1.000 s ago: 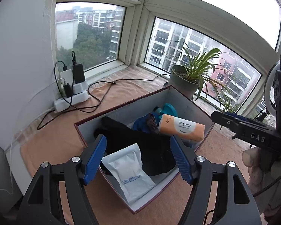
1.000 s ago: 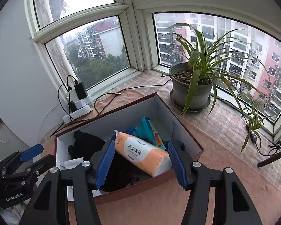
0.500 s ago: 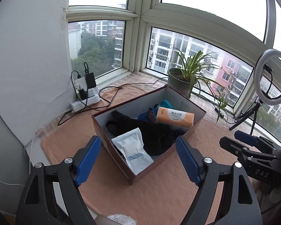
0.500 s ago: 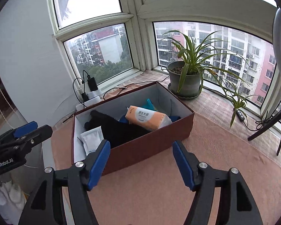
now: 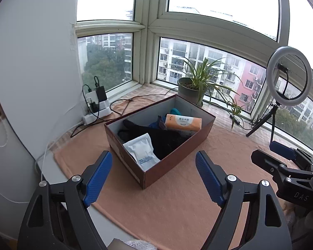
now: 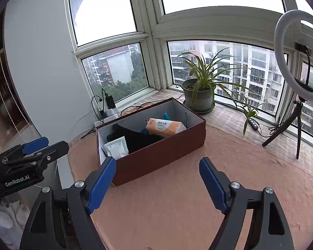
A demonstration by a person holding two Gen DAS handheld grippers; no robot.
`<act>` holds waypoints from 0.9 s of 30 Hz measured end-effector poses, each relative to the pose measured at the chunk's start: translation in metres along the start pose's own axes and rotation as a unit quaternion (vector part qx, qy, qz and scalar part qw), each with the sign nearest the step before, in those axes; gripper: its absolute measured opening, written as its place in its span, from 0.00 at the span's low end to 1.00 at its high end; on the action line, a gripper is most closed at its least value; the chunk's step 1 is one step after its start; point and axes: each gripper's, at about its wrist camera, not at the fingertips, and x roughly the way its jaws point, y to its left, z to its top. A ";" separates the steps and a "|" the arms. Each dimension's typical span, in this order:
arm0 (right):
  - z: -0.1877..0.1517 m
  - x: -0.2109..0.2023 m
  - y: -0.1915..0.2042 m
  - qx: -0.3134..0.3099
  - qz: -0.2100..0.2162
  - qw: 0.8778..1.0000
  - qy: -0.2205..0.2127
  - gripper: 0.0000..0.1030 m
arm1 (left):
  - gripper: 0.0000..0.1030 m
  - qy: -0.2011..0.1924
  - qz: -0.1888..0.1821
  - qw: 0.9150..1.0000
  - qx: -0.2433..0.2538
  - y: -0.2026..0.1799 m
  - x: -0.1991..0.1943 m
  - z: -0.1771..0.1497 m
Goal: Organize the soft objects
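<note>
A dark red box (image 5: 173,162) stands on the pink mat, also in the right wrist view (image 6: 160,156). In it lie an orange tissue pack (image 5: 183,123) (image 6: 165,127), a white pouch (image 5: 141,151) (image 6: 116,146), a black cloth (image 5: 162,138) (image 6: 135,138) and blue and teal items (image 5: 156,124). My left gripper (image 5: 154,177) is open and empty, held back from the box's near corner. My right gripper (image 6: 157,182) is open and empty, in front of the box's long side. Each gripper shows at the edge of the other's view.
A potted plant (image 5: 189,91) (image 6: 200,98) stands behind the box on the sill. A power strip with chargers and cables (image 5: 96,106) (image 6: 106,108) sits at the back left. A ring light on a tripod (image 5: 288,77) (image 6: 298,62) stands at the right. The pink mat (image 6: 219,156) covers the table.
Both grippers have pulled back and up from the box, open and empty throughout. The box and its contents now look smaller and stay in place.
</note>
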 end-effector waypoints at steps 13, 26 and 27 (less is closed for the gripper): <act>-0.010 -0.016 0.005 -0.013 0.004 1.000 -0.010 0.78 | 0.80 0.003 0.009 1.000 -0.004 -0.005 -0.011 -0.009; -0.013 -0.014 -0.001 -0.006 -0.005 1.000 -0.008 0.78 | 0.80 0.004 0.010 1.000 -0.005 -0.006 -0.009 -0.009; -0.013 -0.014 -0.001 -0.006 -0.005 1.000 -0.006 0.78 | 0.80 0.003 0.011 1.000 -0.005 -0.006 -0.009 -0.009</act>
